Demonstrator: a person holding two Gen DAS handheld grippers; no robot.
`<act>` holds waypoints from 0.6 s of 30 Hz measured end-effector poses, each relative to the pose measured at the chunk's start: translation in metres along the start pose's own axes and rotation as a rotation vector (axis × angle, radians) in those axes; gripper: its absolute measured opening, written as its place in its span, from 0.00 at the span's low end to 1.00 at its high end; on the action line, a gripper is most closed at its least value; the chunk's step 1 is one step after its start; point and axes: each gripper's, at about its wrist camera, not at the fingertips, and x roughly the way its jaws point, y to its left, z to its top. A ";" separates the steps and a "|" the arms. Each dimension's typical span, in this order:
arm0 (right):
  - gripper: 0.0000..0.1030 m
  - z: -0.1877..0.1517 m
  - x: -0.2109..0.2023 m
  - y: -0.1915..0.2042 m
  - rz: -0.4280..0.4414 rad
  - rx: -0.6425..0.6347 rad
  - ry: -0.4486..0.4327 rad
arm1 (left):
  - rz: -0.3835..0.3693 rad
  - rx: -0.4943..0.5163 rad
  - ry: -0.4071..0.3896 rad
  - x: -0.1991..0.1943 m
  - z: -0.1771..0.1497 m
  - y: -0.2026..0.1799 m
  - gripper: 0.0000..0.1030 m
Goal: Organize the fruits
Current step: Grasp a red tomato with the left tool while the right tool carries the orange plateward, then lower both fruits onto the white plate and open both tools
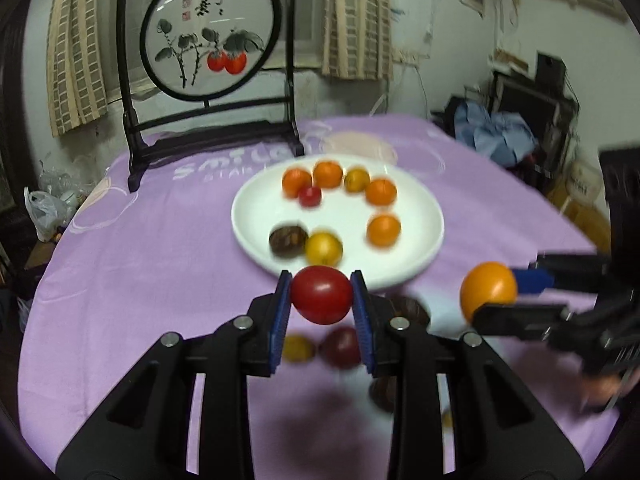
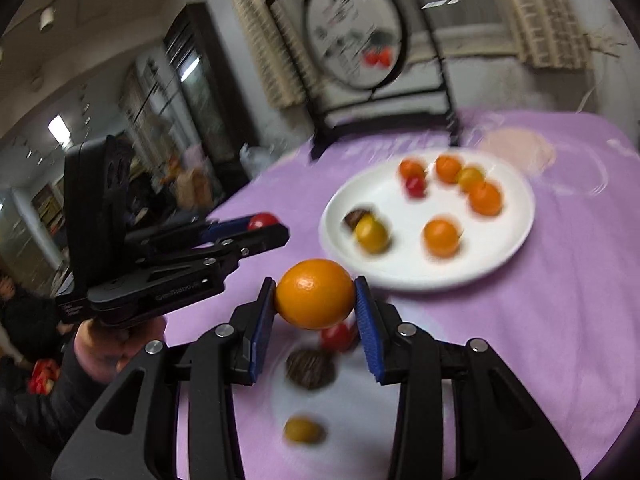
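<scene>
My left gripper [image 1: 321, 300] is shut on a red tomato [image 1: 321, 294] and holds it above the purple cloth, just before the near rim of a white plate [image 1: 256, 216]. My right gripper [image 2: 315, 300] is shut on an orange [image 2: 315, 294], also held above the cloth. The orange shows in the left wrist view [image 1: 488, 290] at the right. The plate [image 2: 360, 264] holds several small fruits: oranges, yellow ones, a red one and a dark brown one. The left gripper with the tomato [image 2: 262, 221] shows at the left of the right wrist view.
Under the grippers lie more fruits: a yellow one [image 1: 298, 348], a dark red one [image 1: 340, 346], a brown one [image 2: 310, 368] and a yellow one [image 2: 302, 430]. A framed round painting on a black stand [image 1: 208, 32] stands at the table's far side. Clutter lies beyond the table edges.
</scene>
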 end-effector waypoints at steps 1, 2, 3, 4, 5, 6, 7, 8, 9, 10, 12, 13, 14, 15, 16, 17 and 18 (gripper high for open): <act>0.39 0.006 0.003 -0.006 -0.022 0.020 -0.019 | -0.012 -0.030 -0.001 0.007 0.012 0.002 0.29; 0.39 0.012 0.006 -0.014 -0.051 0.040 -0.035 | -0.018 -0.057 0.001 0.015 0.023 0.004 0.29; 0.39 0.018 0.010 -0.023 -0.087 0.062 -0.052 | -0.011 -0.069 0.003 0.021 0.030 0.005 0.29; 0.39 0.026 0.017 -0.035 -0.131 0.088 -0.071 | 0.012 -0.075 0.001 0.032 0.040 0.005 0.29; 0.39 0.030 0.021 -0.043 -0.153 0.098 -0.076 | 0.033 -0.078 -0.001 0.040 0.047 0.004 0.29; 0.39 0.034 0.028 -0.052 -0.178 0.109 -0.077 | 0.040 -0.094 0.010 0.054 0.055 0.005 0.29; 0.39 0.038 0.035 -0.063 -0.204 0.122 -0.075 | 0.034 -0.107 0.021 0.062 0.058 0.006 0.29; 0.39 0.040 0.040 -0.072 -0.222 0.134 -0.070 | 0.033 -0.120 0.045 0.077 0.062 0.006 0.29; 0.39 0.042 0.045 -0.079 -0.237 0.149 -0.062 | 0.044 -0.119 0.057 0.084 0.063 0.006 0.29; 0.39 0.044 0.052 -0.088 -0.241 0.168 -0.050 | 0.075 -0.110 0.076 0.097 0.065 0.006 0.29; 0.39 0.044 0.060 -0.097 -0.240 0.190 -0.029 | 0.090 -0.120 0.102 0.112 0.066 0.008 0.29; 0.39 0.045 0.065 -0.099 -0.246 0.187 -0.015 | 0.083 -0.132 0.125 0.121 0.066 0.011 0.29; 0.42 0.045 0.068 -0.097 -0.255 0.175 -0.008 | 0.084 -0.139 0.139 0.126 0.066 0.012 0.31; 0.52 0.046 0.070 -0.096 -0.267 0.161 -0.006 | 0.091 -0.143 0.148 0.128 0.066 0.013 0.36; 0.65 0.045 0.069 -0.093 -0.286 0.151 -0.006 | 0.104 -0.147 0.155 0.129 0.066 0.013 0.66; 0.67 0.045 0.063 -0.090 -0.292 0.145 -0.015 | 0.131 -0.154 0.146 0.124 0.067 0.014 0.91; 0.67 0.044 0.060 -0.088 -0.288 0.143 -0.025 | 0.149 -0.158 0.121 0.117 0.066 0.014 0.94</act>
